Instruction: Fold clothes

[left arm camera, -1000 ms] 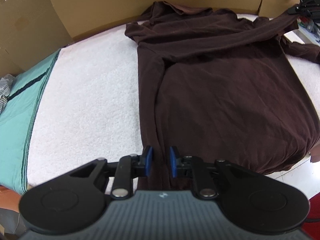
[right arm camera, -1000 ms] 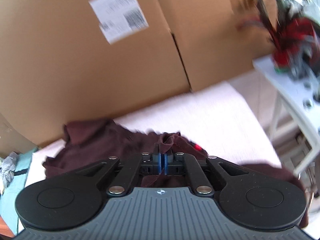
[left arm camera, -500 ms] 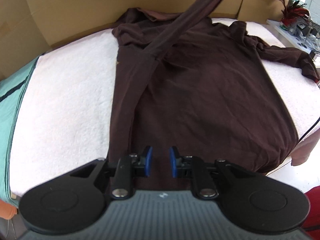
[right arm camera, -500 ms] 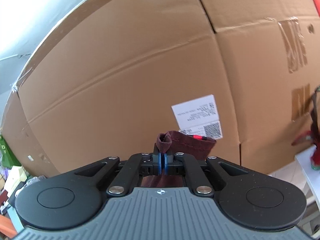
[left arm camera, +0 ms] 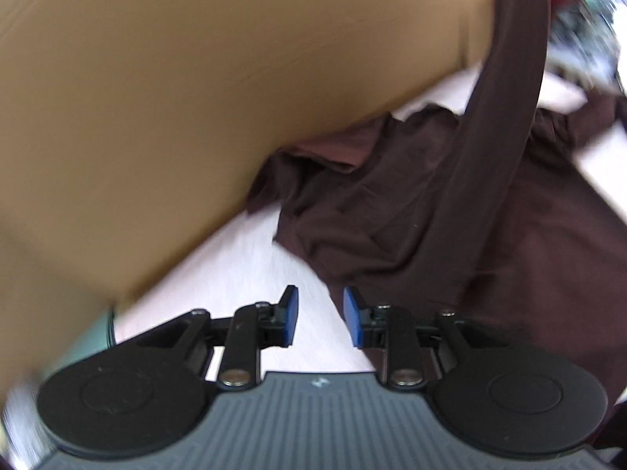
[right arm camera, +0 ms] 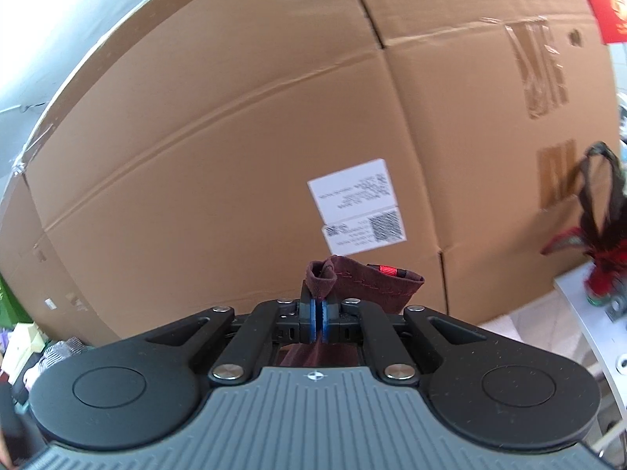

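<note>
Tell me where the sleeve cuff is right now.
In the right wrist view the sleeve cuff sits low at centre, pinched in the right gripper, held up before the cardboard box just below its shipping label.

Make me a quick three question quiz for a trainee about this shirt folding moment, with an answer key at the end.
1. True or false: the right gripper is shut on the sleeve cuff of the brown shirt.
2. What is between the pads of the left gripper? A) the shirt hem B) nothing C) a towel edge
3. What tall brown surface, bearing a white label, fills the background?

Key
1. True; the cuff is pinched and lifted.
2. B; its jaws have just been opening and stand apart over the white cover.
3. The cardboard box.
</note>
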Tool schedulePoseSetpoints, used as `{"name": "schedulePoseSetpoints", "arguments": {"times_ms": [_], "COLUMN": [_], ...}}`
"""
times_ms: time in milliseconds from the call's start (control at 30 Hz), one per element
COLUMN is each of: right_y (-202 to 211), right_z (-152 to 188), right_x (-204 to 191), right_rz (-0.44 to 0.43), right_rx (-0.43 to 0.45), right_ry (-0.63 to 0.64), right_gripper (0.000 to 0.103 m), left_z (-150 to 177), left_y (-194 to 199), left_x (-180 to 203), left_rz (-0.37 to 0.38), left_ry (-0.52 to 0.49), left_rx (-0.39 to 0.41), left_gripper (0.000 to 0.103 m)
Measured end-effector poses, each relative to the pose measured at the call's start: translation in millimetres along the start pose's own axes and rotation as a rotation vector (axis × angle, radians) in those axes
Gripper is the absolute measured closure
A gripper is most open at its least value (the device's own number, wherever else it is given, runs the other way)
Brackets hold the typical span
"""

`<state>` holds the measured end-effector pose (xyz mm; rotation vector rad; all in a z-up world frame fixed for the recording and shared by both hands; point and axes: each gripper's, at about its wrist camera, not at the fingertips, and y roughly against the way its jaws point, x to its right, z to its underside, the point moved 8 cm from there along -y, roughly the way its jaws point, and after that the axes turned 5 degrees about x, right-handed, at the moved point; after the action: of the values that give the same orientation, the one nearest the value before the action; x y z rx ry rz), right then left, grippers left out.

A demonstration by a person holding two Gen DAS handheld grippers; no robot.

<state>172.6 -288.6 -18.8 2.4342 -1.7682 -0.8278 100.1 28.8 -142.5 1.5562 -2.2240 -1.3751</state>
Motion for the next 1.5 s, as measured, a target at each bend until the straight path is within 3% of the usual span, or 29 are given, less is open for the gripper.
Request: {"name": "schedulePoseSetpoints", "arguments": {"times_ms": [100,200,367,400,433,467,500,533,600,733,933,1067,1167,1333,1433,1500], "right_y": [9,14,19,20,21,22,23,23,21,15,2,2,-5,-17,-23,-24], "right_z": [3,9,21,23,24,24,24,24,25,23,14,16,41,102,122,130], "right_x": [10,14,20,21,23,25,27,29,33,39,38,45,63,101,117,125], "right_rz": [0.053,0.104,0.197,0.215,0.234,0.252,0.270,0.286,0.313,0.351,0.362,0.396,0.458,0.542,0.583,0.600], "right_rx": [-0.005,-0.007,-0.007,-0.005,-0.001,0.004,0.011,0.015,0.018,0.036,0.077,0.098,0.025,-0.154,-0.225,-0.264], "right_ry": [-0.014,-0.006,-0.020,-0.028,-0.038,-0.047,-0.055,-0.061,-0.069,-0.090,-0.112,-0.078,-0.004,0.073,0.114,0.114], "right_gripper": [0.099,0.099,0.099,0.099,0.099,0.099,0.099,0.099,0.099,0.099,0.099,0.099,0.099,0.099,0.099,0.099], "left_z": [-15,-27,-31,-26,-22,-21,-20,-22,-23,-26,-44,-39,-21,-25,-34,-31], "left_y": [-35,-64,-99,-105,-111,-111,-110,-108,-105,-98,-97,-102,-113,-114,-116,-121], "left_x": [0,-2,11,15,17,18,19,17,10,-9,-67,-66,-46,-44,-50,-44], "left_rz": [0.074,0.158,0.298,0.323,0.349,0.383,0.416,0.442,0.456,0.394,0.298,0.268,0.231,0.185,0.180,0.174], "left_ry": [-0.191,-0.290,-0.464,-0.495,-0.523,-0.524,-0.523,-0.500,-0.466,-0.430,-0.159,-0.100,-0.184,-0.171,-0.147,-0.185], "left_rx": [-0.009,-0.008,-0.037,-0.070,-0.100,-0.091,-0.082,-0.083,-0.065,-0.010,0.043,0.049,0.013,0.030,0.026,-0.002], "left_gripper": [0.066,0.042,0.039,0.042,0.052,0.057,0.071,0.095,0.097,0.098,0.097,0.096,0.096,0.096,0.093,0.093]}}
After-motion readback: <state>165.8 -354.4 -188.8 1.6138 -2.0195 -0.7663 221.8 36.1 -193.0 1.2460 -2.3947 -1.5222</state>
